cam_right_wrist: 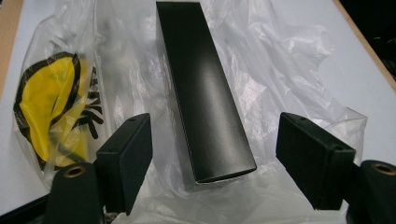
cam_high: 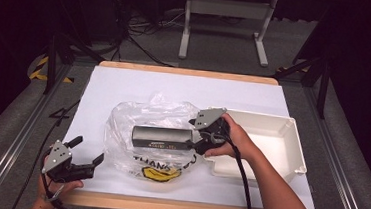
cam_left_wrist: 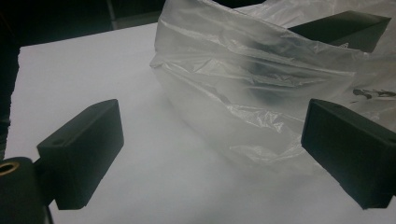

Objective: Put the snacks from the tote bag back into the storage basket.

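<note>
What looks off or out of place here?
Nothing damaged or spilled. The black box lies on top of the crumpled plastic bag, not inside it. Both tongs, left and right, are open; the white bin holds nothing visible.

The desk [cam_high: 125,84] is seen from above and in front by the high view. The plastic bag [cam_left_wrist: 243,84] is viewed closely from its left by the left gripper view. The black box [cam_right_wrist: 205,102] is viewed lengthwise, close up, by the right gripper view; bag and box are shared by all.
</note>
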A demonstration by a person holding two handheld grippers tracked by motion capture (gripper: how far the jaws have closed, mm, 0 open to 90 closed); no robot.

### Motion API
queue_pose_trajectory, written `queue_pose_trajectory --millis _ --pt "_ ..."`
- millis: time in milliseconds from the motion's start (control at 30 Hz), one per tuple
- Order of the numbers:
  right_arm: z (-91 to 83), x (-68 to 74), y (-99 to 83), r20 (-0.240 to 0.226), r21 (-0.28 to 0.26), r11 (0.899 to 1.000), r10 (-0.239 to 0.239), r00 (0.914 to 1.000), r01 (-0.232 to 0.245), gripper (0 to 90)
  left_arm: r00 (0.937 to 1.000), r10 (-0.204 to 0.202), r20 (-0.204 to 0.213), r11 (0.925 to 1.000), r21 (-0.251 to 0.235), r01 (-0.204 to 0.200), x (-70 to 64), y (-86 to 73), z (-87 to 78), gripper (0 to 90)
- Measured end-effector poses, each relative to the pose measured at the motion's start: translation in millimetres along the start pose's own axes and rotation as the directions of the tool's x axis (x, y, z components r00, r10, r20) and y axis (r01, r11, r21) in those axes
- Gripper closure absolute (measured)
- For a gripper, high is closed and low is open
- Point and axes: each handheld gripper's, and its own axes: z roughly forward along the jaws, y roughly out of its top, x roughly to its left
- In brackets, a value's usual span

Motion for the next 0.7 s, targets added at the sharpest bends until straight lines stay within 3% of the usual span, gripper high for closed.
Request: queue_pose_trajectory --millis 167,467,700 --pt "9.2 -6.3 6.9 -0.031 0.052 0.998 -0.019 0.9993 0.021 28.0 1.0000 -0.002 -0.001 1.0000 0.000 0.002 0.1 0.0 0.0 6.6" --pt "30.4 -14.4 17.7 -0.096 0.093 0.995 -0.019 0.9952 0.028 30.7 1.0000 -0.001 -0.006 1.0000 0.003 0.001 -0.2 -0.1 -1.1 6.6" --pt "45.4 -14.5 21.7 -0.108 0.119 0.992 -0.017 0.9940 0.030 30.7 1.0000 -0.003 -0.005 1.0000 0.005 0.003 -0.1 -0.1 -0.9 6.6"
